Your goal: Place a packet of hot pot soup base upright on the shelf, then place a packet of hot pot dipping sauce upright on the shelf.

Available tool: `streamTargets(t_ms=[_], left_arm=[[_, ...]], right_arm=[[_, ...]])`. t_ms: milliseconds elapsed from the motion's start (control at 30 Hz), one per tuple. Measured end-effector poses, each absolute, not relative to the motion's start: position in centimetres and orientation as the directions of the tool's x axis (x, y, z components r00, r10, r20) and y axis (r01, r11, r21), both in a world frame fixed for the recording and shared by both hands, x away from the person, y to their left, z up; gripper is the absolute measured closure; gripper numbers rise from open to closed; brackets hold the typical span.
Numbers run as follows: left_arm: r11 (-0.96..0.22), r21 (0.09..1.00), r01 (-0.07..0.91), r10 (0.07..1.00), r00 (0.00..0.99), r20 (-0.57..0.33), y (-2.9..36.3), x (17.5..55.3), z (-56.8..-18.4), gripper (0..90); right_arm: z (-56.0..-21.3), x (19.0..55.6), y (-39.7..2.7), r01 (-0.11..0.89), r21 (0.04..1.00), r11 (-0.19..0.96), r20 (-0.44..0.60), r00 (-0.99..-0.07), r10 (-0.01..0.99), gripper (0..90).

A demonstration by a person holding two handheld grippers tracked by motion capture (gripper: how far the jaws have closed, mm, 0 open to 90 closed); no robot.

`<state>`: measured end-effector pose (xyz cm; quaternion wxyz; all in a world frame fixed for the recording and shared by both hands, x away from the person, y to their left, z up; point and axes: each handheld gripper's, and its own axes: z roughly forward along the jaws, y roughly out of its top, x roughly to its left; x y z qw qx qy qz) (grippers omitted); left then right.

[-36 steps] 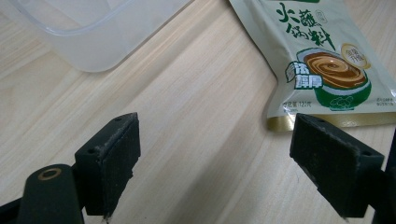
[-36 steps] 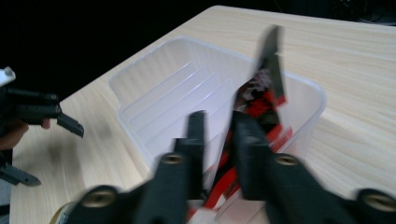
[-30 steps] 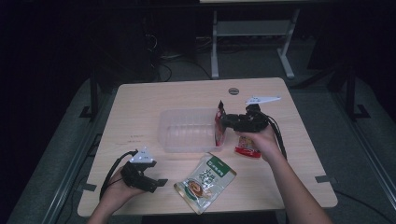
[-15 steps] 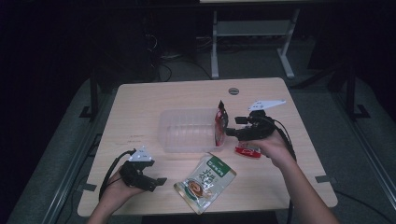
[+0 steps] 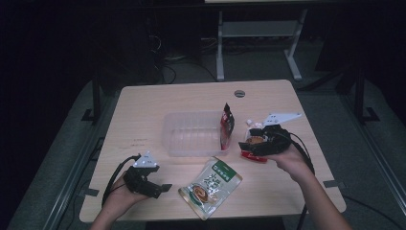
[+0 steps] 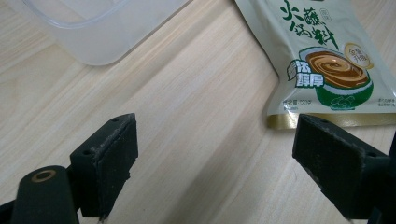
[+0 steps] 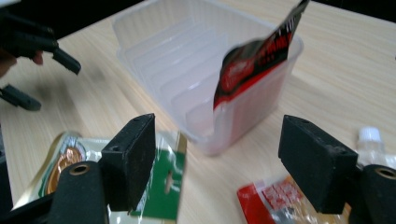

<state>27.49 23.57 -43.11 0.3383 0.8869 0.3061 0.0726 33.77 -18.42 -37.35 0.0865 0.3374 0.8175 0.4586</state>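
Clear plastic container (image 5: 191,132) sits mid-surface with a red-and-black packet (image 5: 226,125) standing upright against its right wall, just left of the right tongs (image 5: 249,143), whose jaws have just been opening and now stand spread, nothing between them. Left tongs (image 5: 160,188) rest spread and empty beside the green sauce pouch (image 5: 210,186).

Left tool (image 5: 155,184) jaws apart; right tool (image 5: 245,144) jaws just widened, empty
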Motion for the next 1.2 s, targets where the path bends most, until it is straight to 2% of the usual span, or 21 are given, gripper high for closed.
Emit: streamTargets(t_ms=[500,767,967,1067,1200], left_arm=[[-0.574,0.652,0.495,0.583,0.806,-0.1,23.6,27.5,-43.4,13.7],[-0.575,0.656,0.489,0.577,0.811,-0.098,23.7,27.4,-43.3,13.7],[-0.579,0.663,0.475,0.571,0.816,-0.086,22.9,27.2,-43.0,13.9],[-0.581,0.663,0.473,0.567,0.819,-0.087,22.4,27.1,-43.0,14.1],[-0.6,0.656,0.458,0.555,0.829,-0.071,22.2,27.3,-43.1,14.4]], right_arm=[[-39.5,30.7,-22.1,0.508,0.777,0.372,0.148,-0.722,0.676,25.9],[-42.1,28.8,-24.5,0.58,0.734,0.353,0.181,-0.668,0.722,25.9],[-43.7,28.0,-25.5,0.581,0.709,0.4,0.12,-0.658,0.743,26.6],[-43.8,28.5,-25.5,0.574,0.707,0.414,0.098,-0.659,0.746,35.5],[-43.5,29.9,-25.5,0.573,0.719,0.392,0.1,-0.644,0.759,67.8]])
